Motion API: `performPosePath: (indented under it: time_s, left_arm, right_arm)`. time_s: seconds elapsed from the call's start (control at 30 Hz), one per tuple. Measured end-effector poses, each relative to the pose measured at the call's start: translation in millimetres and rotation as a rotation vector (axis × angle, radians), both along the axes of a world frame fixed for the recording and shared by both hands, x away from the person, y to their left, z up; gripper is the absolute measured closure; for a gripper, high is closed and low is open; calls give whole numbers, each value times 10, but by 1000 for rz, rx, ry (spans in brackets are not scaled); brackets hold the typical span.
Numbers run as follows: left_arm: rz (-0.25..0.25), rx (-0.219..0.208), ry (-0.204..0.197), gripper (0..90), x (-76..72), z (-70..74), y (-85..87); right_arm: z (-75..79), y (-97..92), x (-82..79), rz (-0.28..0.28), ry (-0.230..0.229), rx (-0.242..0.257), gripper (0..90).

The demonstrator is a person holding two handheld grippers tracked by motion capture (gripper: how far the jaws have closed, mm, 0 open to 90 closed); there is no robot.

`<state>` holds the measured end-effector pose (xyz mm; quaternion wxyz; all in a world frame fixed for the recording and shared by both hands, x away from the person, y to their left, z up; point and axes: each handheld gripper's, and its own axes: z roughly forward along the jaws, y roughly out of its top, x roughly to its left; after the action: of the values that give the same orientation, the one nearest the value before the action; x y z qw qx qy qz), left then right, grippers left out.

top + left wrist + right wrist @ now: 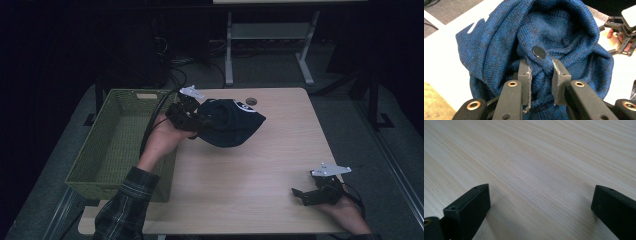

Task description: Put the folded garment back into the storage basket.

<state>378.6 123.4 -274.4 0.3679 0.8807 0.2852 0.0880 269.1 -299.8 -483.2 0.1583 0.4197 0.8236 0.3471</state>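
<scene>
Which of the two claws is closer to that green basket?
The left. The left claw, clamped on the blue knit hat, is held right beside the green basket's near corner. The right claw sits open across the table, by its opposite edge.

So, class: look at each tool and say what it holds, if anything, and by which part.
The left tool grips the blue knitted hat by a bunched fold of fabric just below its black button. The right tool holds nothing.

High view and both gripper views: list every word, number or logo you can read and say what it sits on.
No text can be read.
Blue knit hat: a round white mark on it, too small and blurred to read; the left gripper is clamped on its fabric.
Black button: plain.
Table: bare woodgrain.
</scene>
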Motion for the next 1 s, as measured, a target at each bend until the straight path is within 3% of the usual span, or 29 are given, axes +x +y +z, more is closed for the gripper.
performPosePath:
  time_s: [0.2, 0.57, 0.73, 1.0]
  left_arm:
    - [32, 14, -18, 723, 12, 120, 147]
    - [131, 17, -53, 723, -3, 297, 610]
    - [165, 26, -58, 724, -19, 306, 792]
    - [259, 36, -63, 723, -83, 255, 1183]
  right_arm:
    - [0, 0, 0, 0, 0, 0, 19]
    - [0, 1, -1, -1, 3, 1, 19]
    - [0, 1, -1, 0, 2, 0, 19]
    - [-1, 0, 0, 0, 1, -1, 19]
